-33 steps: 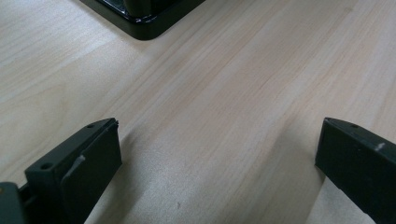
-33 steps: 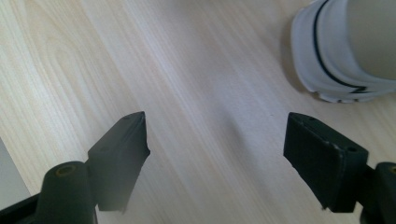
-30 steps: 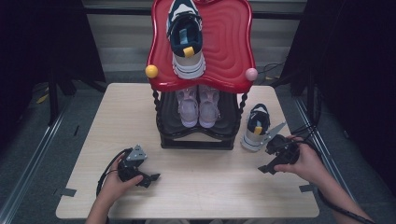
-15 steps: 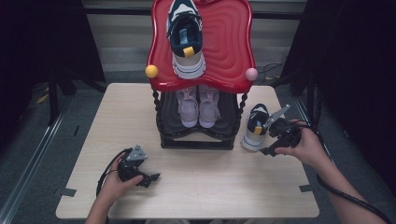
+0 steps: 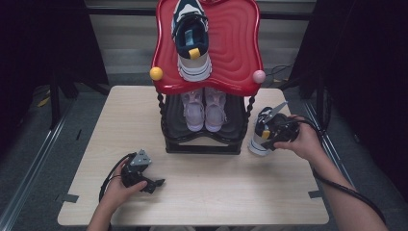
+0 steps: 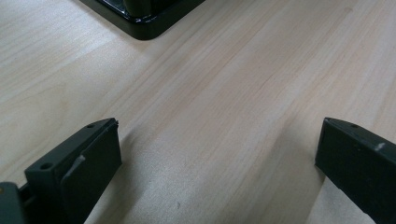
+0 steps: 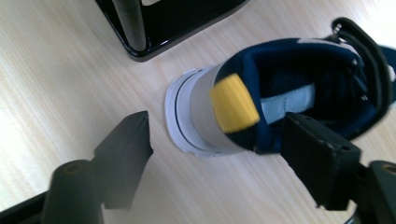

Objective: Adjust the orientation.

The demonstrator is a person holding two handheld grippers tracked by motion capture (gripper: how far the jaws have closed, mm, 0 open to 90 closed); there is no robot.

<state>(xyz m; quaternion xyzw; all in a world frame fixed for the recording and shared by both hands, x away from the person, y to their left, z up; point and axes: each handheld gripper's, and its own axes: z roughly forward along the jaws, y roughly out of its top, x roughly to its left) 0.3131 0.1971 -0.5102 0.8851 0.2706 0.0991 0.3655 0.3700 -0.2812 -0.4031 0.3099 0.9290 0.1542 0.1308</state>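
Note:
A navy and white sneaker (image 5: pixel 258 144) with a yellow heel tab stands on the table just right of the shoe rack (image 5: pixel 231 48). My right gripper (image 5: pixel 272 132) hovers over its heel. In the right gripper view the sneaker's heel (image 7: pixel 233 107) lies between the two wide-apart jaws of the right gripper (image 7: pixel 219 154), one jaw at the collar, the other off the sole; no clear contact. A matching sneaker (image 5: pixel 192 38) sits on the rack's red top. My left gripper (image 5: pixel 149 182) rests open on the table at the front left, and the left gripper (image 6: pixel 217 158) has bare wood between its jaws.
A pair of pink shoes (image 5: pixel 204 108) stands on the rack's black lower shelf. A yellow ball (image 5: pixel 156 73) and a pink ball (image 5: pixel 259 76) mark the red top's front corners. The rack's black base corner (image 6: pixel 140 18) lies ahead of the left gripper. Cables trail from both grippers.
My right gripper has moved forward and left from the table's right edge onto the sneaker's heel. The left gripper has stayed where it was.

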